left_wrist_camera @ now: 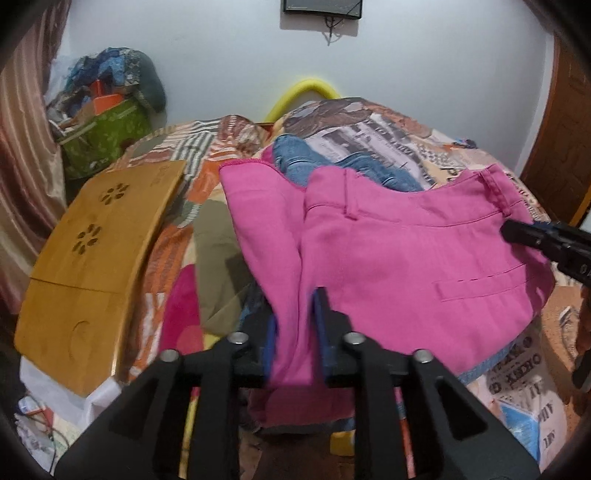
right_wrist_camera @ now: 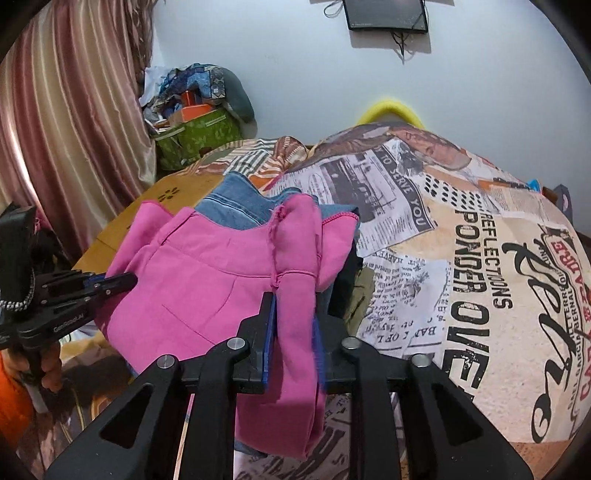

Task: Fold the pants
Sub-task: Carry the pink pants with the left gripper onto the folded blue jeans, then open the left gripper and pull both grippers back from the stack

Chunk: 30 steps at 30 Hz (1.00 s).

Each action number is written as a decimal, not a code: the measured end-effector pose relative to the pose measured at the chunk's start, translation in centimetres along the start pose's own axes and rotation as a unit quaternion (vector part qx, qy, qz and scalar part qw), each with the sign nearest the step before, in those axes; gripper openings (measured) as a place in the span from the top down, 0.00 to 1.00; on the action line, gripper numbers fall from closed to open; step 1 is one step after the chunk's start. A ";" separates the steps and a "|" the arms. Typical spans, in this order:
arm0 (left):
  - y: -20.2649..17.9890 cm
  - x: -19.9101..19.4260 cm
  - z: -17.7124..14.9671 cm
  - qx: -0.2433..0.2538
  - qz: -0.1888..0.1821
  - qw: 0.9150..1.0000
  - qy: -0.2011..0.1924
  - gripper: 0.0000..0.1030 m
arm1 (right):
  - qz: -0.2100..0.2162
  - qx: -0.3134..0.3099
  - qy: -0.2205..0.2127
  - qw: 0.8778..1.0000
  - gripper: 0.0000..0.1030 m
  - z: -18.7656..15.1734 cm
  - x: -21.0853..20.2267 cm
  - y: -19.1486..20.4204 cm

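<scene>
While both grippers hold it, the pink pants (left_wrist_camera: 388, 251) hang bunched and partly folded above a bed, with the waistband, a belt loop and a welt pocket facing the left wrist camera. A thick fold of the pink cloth runs down between the fingers of the left gripper (left_wrist_camera: 295, 332), which pinch it between their blue pads. The right gripper (right_wrist_camera: 293, 332) does the same on its side: a rolled, gathered part of the fabric passes between its fingers and hangs below them, with a loose seam thread trailing along the fold.

Each gripper shows in the other's camera. From the left wrist view the right one reaches in from the right edge, its black tip against the waistband corner. From the right wrist view the left one comes in level from the left edge, its tip against the pink cloth, and a hand (right_wrist_camera: 50, 369) grips its handle from below.

Just behind the pants lies a pair of blue jeans (left_wrist_camera: 332, 166) on the bed's newspaper-print cover (right_wrist_camera: 461, 258). A bamboo lap tray (left_wrist_camera: 96, 258) with flower cutouts rests on the bed to the left. Farther back stand a green bag (left_wrist_camera: 103, 140) piled with clutter, a striped curtain (right_wrist_camera: 74, 110) and a wall-mounted screen (right_wrist_camera: 386, 14).
</scene>
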<state>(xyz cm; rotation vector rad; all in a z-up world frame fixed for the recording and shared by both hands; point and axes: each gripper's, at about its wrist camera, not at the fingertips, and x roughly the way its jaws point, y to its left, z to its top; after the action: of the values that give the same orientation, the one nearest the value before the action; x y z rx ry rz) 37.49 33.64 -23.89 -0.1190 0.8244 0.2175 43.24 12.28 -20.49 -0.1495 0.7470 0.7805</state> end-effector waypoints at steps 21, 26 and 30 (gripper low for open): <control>-4.0 -22.2 0.0 -0.035 -0.006 0.994 -0.105 0.59 | -0.014 -0.062 -0.097 0.993 0.53 0.8 -16.8 5.1; -6.6 -30.7 -1.1 -0.023 -0.017 0.985 -0.169 0.59 | -0.003 -0.071 -0.147 0.987 0.53 0.1 -24.1 7.0; -8.5 -36.7 -2.8 -0.020 -0.029 0.975 -0.217 0.55 | 0.013 -0.066 -0.189 0.980 0.53 -1.2 -29.4 8.4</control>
<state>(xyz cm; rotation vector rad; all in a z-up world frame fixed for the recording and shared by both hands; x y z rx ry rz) 13.35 19.53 1.45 -0.1276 0.3803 0.1961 22.91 0.66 -0.82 -0.1071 0.3383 0.8528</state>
